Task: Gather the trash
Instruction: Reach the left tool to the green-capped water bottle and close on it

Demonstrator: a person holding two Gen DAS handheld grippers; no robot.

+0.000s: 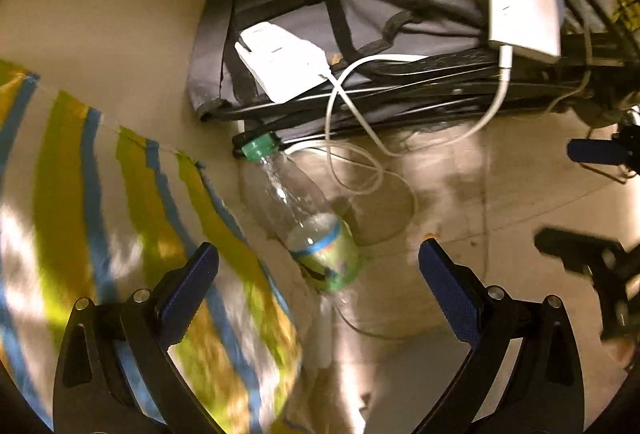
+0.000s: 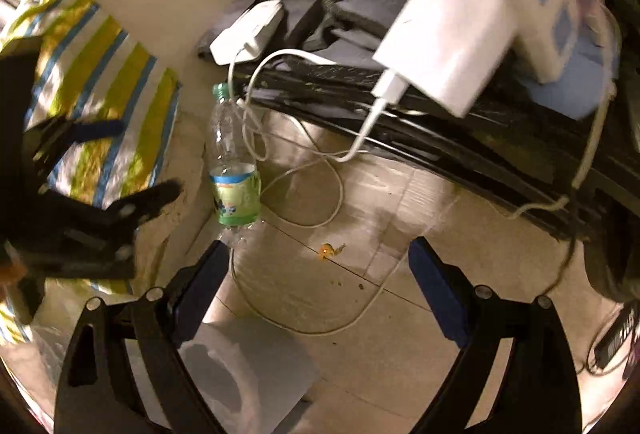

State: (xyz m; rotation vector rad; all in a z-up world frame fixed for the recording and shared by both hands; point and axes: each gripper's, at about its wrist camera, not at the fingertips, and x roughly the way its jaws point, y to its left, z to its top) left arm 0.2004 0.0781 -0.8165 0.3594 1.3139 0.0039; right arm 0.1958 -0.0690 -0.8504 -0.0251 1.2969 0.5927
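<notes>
Both my grippers are held above the floor, angled down and forward. My left gripper [image 1: 318,266] has its jaws spread wide and empty, the plastic bottle [image 1: 304,222] lying between and just ahead of the fingertips, untouched. My right gripper [image 2: 314,258] is likewise wide open and holds nothing; the bottle [image 2: 234,170] lies ahead of its left finger, base nearest the tip.

The bottle lies on its side, green cap [image 1: 258,148] pointing away toward a grey bag [image 1: 320,18]. It lies along the edge of a striped cloth [image 1: 132,218] to its left. A white cable [image 2: 320,190] loops on the tiled floor [image 2: 400,314] just right of the bottle, near its neck; whether it touches I cannot tell. A white charger [image 2: 444,42] hangs at upper right. A small orange scrap [image 2: 326,250] lies on open floor between the right fingers. Bare tile lies to the bottle's right.
</notes>
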